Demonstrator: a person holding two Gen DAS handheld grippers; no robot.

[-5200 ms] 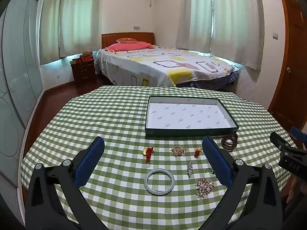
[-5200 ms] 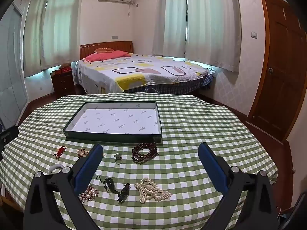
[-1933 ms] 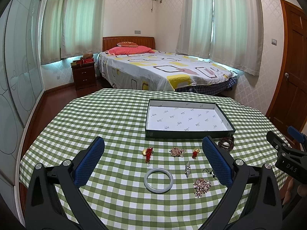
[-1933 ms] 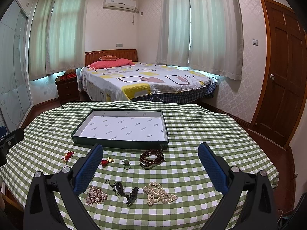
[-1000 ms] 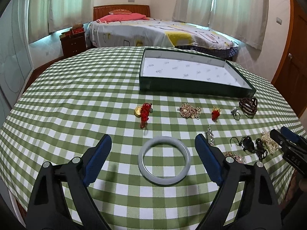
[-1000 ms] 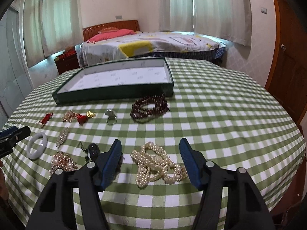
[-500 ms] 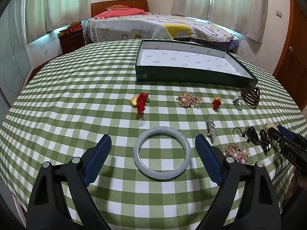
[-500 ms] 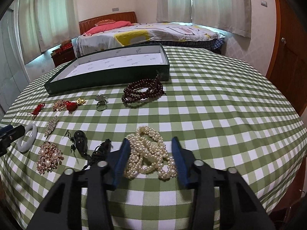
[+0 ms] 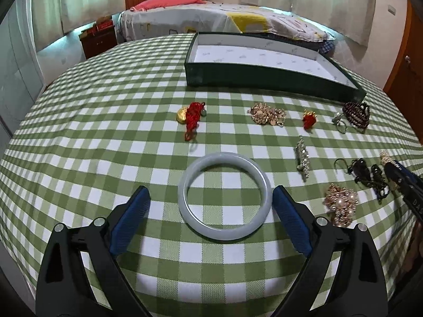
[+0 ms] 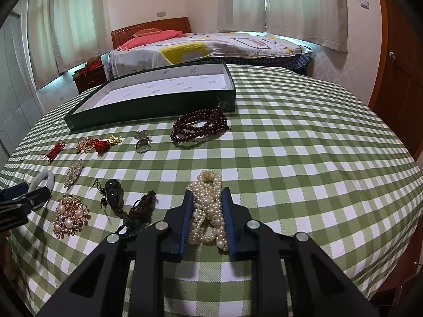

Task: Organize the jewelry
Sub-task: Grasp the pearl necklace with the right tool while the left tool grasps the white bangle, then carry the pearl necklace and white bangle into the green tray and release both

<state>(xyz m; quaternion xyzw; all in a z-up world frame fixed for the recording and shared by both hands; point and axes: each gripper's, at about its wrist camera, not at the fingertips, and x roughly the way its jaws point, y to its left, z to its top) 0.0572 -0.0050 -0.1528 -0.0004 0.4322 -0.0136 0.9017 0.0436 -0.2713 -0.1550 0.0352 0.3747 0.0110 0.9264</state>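
The left tongs (image 9: pixel 208 206) stand wide and have just been opening further; the pale bangle (image 9: pixel 224 195) lies flat on the tabletop (image 9: pixel 105 132) between the blue pads (image 9: pixel 289 223), with the right pad just beside its rim and the left pad apart from it. No pad presses on it.

The right tongs (image 10: pixel 206 216) are narrow, their jaws having just been closing, and the pads bear on both sides of the pearl necklace (image 10: pixel 207 206), which lies heaped on the checked cloth.

Surrounding items, left wrist view:
- Beyond the bangle: a red knot charm (image 9: pixel 191 116), a gold chain cluster (image 9: pixel 267 113), a small red ornament (image 9: pixel 309 120), a ring (image 9: pixel 341 126) and a dark bead bracelet (image 9: pixel 357 113).
- To its right: a silver brooch (image 9: pixel 301 158), a dark cord pendant (image 9: pixel 366 173) and a pearl brooch (image 9: pixel 339 204), the last near the right pad.
- The green tray (image 9: pixel 264 72) stands at the far side, its white lining bare.

In the right wrist view, the dark cord pendant lies just left of the right tongs; the bead bracelet touches the tray's front wall. Nothing lies between either tongs and the tray except the loose pieces listed.
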